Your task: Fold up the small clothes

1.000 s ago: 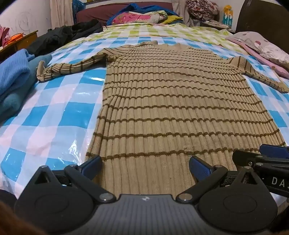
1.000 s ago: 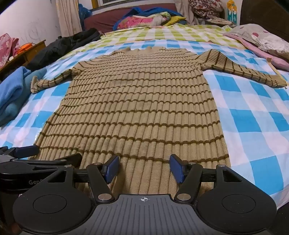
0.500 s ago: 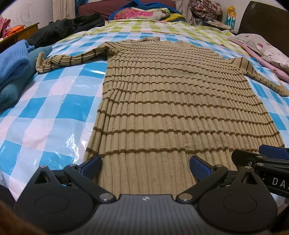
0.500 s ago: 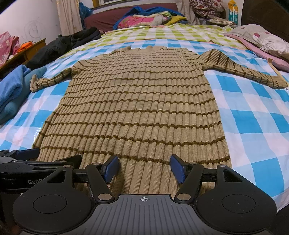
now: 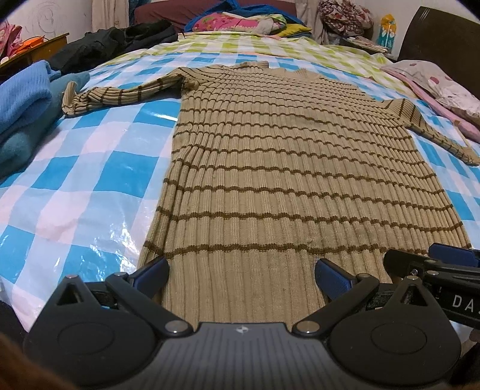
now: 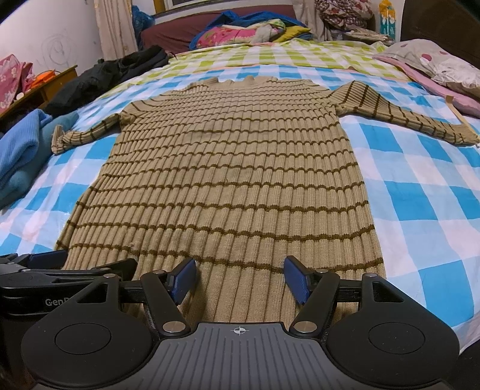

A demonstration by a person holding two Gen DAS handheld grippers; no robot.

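Observation:
A tan ribbed sweater with thin brown stripes (image 5: 285,168) lies flat on the bed, hem nearest me, both sleeves spread out; it also shows in the right wrist view (image 6: 237,168). My left gripper (image 5: 241,277) is open, its blue pads over the left part of the hem. My right gripper (image 6: 240,280) is open over the right part of the hem. Each gripper shows at the edge of the other's view. Neither holds cloth.
The bed has a blue-and-white checked plastic cover (image 5: 90,168). Folded blue knitwear (image 5: 21,93) lies at the left edge, dark clothes (image 6: 114,72) at the far left, a pink pillow (image 6: 435,69) at the right, a heap of clothes (image 6: 255,28) at the far end.
Both grippers have risen slightly and tilted down over the hem; the sweater sits lower and larger in view. Jaws stay open.

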